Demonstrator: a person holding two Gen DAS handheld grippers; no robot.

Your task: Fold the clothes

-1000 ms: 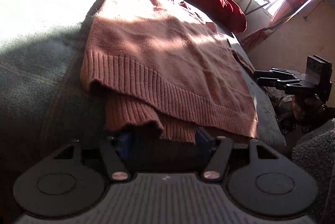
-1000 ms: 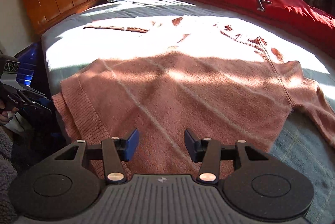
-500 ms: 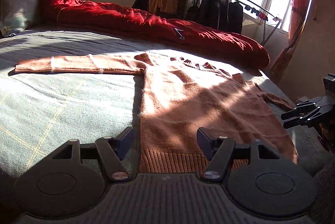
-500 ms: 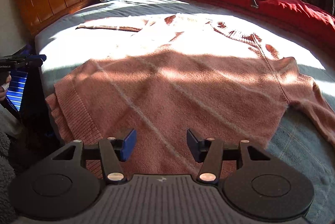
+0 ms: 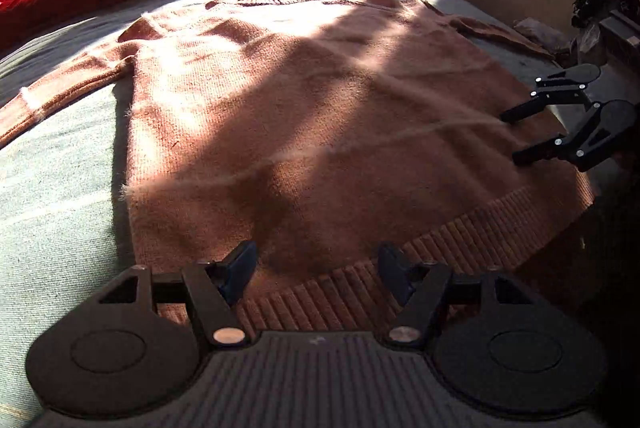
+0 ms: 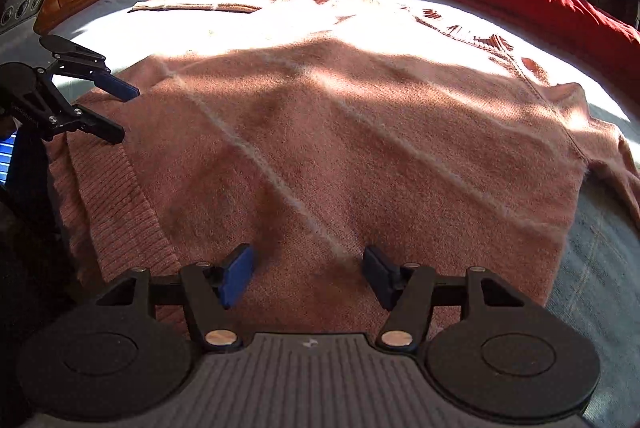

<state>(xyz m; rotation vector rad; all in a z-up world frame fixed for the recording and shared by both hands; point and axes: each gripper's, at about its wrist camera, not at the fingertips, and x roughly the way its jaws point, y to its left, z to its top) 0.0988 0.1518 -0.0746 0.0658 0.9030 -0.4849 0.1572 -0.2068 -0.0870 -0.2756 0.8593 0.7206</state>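
Left wrist view: the sweater (image 5: 320, 116) lies flat on the bed (image 5: 52, 188), hem just ahead of our left gripper (image 5: 316, 268). Both grippers' jaws are opening, empty; we should pinch both hem corners evenly, the right gripper (image 6: 306, 272) matching.

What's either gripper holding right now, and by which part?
Nothing is held. The left gripper and right gripper hang over the sweater near its ribbed hem, jaws opening, no fabric pinched between them.
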